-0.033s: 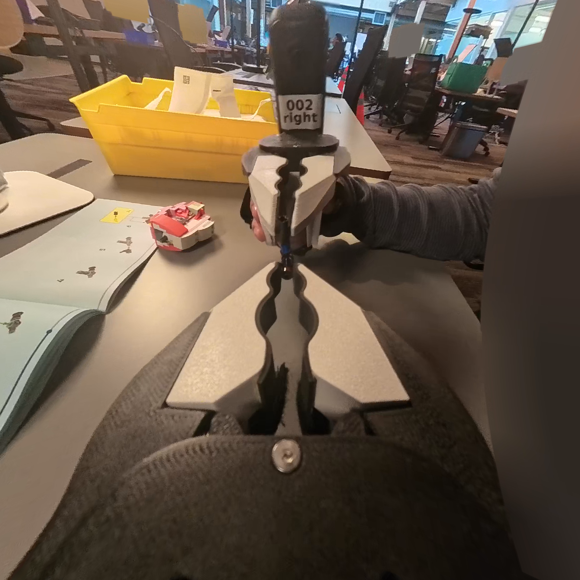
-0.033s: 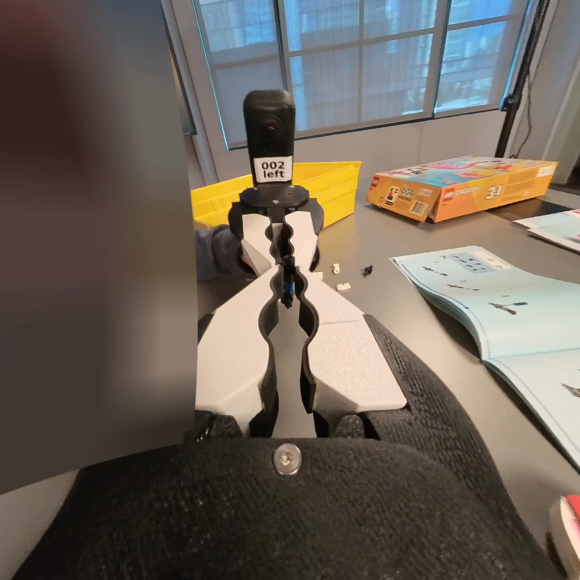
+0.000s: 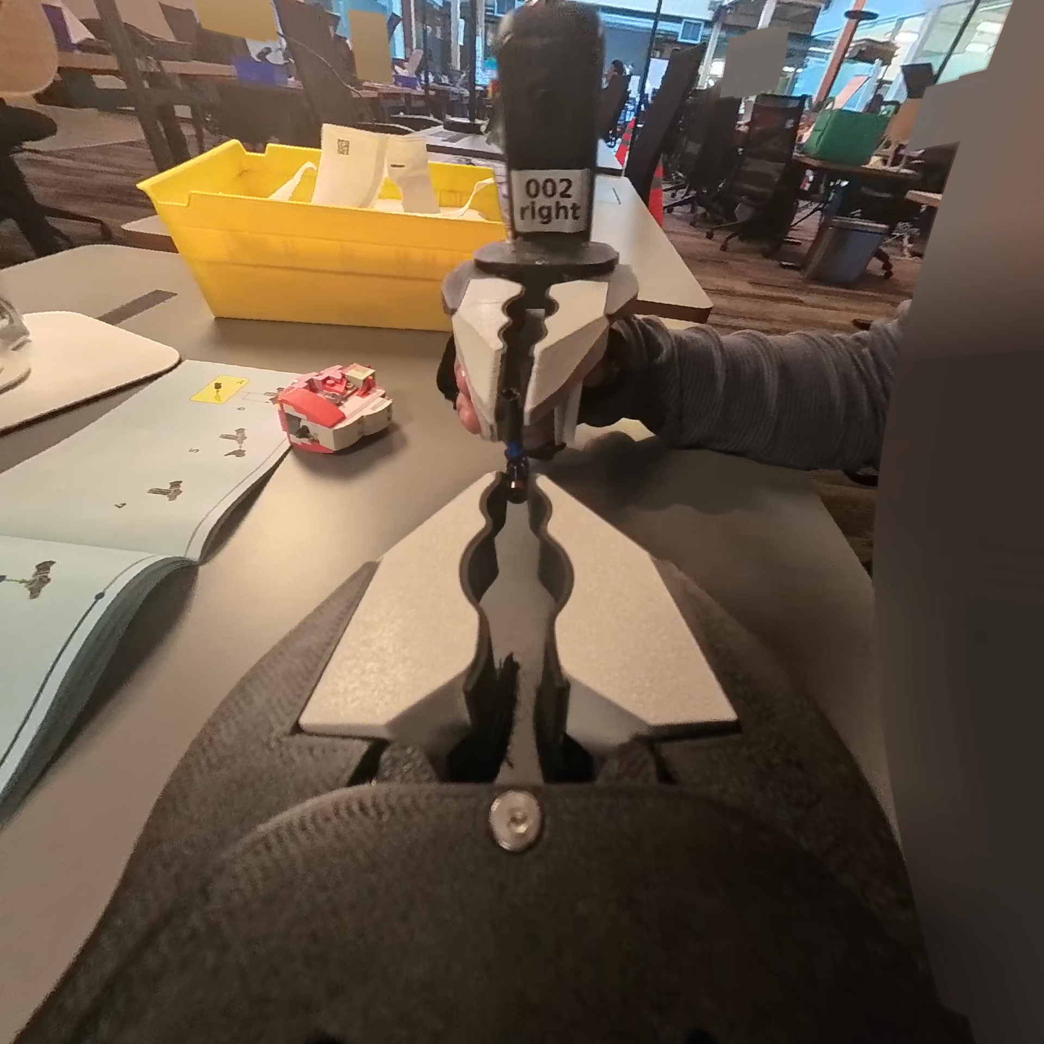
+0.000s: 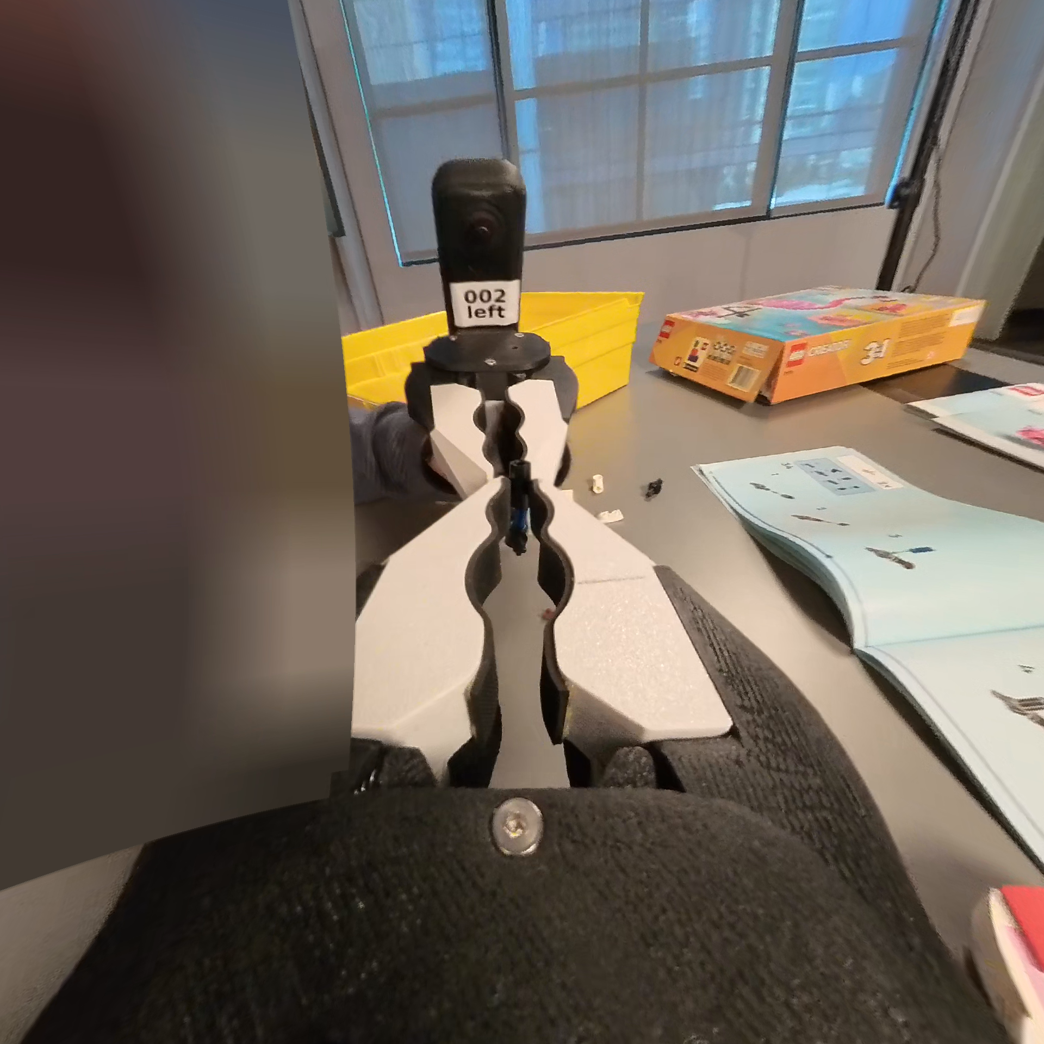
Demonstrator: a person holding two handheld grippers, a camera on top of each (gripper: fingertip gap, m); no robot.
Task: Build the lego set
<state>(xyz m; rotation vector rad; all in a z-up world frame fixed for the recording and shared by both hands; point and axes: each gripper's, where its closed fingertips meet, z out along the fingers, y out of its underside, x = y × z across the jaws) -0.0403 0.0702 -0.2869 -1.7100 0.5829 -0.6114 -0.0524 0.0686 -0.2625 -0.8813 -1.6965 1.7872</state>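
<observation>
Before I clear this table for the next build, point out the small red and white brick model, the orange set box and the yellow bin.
Brick model (image 3: 333,409), left wrist view: its red sloped front.
Orange set box (image 4: 847,350), right wrist view: its near long side.
Yellow bin (image 3: 316,254), left wrist view: its front wall.

2 grippers show, the left gripper (image 3: 517,480) and the right gripper (image 4: 517,497), each on 1 gloved hand. 1 thin black and blue rod (image 4: 518,517) sits between their jaws. 1 tabletop (image 3: 395,497) carries the rest. 1 red, pink and white brick model (image 3: 333,407). 2 yellow bins: 1 bin (image 3: 316,248) with white paper bags in it, 1 more bin (image 4: 587,344) across the tabletop. 1 orange box (image 4: 813,344). 2 open booklets (image 4: 904,565), (image 3: 113,497). 3 small white pieces, 1 of them a stub (image 4: 597,484), and 1 small black piece (image 4: 654,487).
</observation>
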